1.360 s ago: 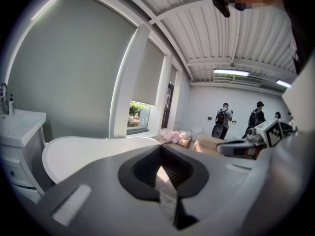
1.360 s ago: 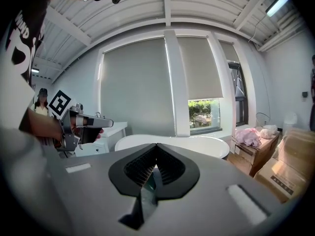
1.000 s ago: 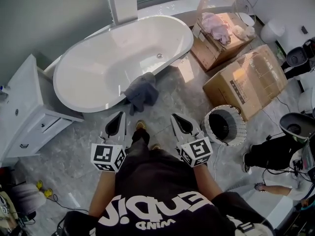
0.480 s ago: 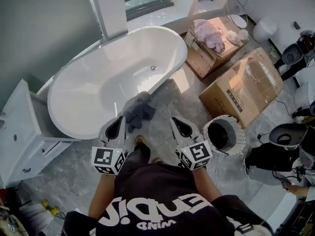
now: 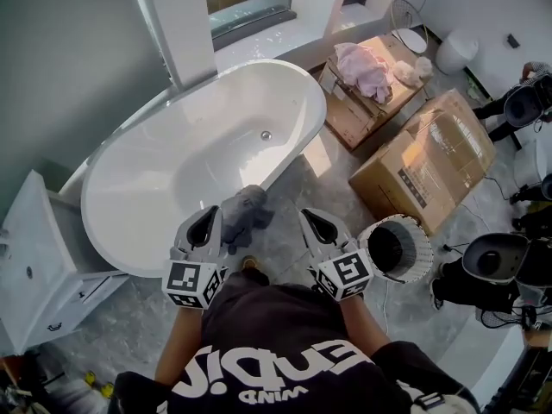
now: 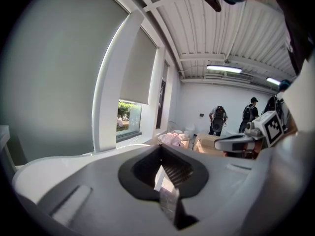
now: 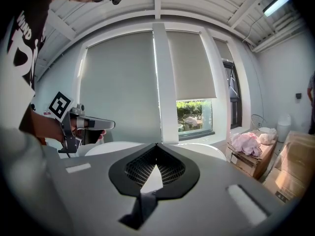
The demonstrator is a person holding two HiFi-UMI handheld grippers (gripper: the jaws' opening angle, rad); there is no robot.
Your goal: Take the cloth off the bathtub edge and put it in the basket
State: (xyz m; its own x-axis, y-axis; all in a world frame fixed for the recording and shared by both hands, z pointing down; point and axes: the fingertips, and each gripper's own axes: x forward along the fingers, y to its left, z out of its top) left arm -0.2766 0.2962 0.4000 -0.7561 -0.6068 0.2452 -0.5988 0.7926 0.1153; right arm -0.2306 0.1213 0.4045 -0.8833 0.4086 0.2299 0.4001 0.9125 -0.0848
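Note:
A grey cloth (image 5: 242,210) hangs over the near rim of the white bathtub (image 5: 129,136) in the head view. My left gripper (image 5: 207,216) is just left of the cloth, close beside it, jaws shut and empty. My right gripper (image 5: 313,217) is to the cloth's right, apart from it, also shut and empty. The round white basket (image 5: 405,224) stands on the floor right of the right gripper. In the left gripper view the shut jaws (image 6: 160,150) point level across the room. The right gripper view shows its closed jaws (image 7: 156,145) and the left gripper (image 7: 87,124) beyond. The cloth appears in neither gripper view.
Two cardboard boxes (image 5: 427,158) stand beyond the basket, the far one topped with a pink cloth (image 5: 362,63). A white cabinet (image 5: 39,257) is left of the tub. A white pillar (image 5: 181,24) rises behind it. People and black equipment (image 5: 487,261) occupy the right side.
The person has stepped toward the tub. Both grippers have moved forward together, and the cloth now lies right beside the left gripper's tip instead of ahead of it.

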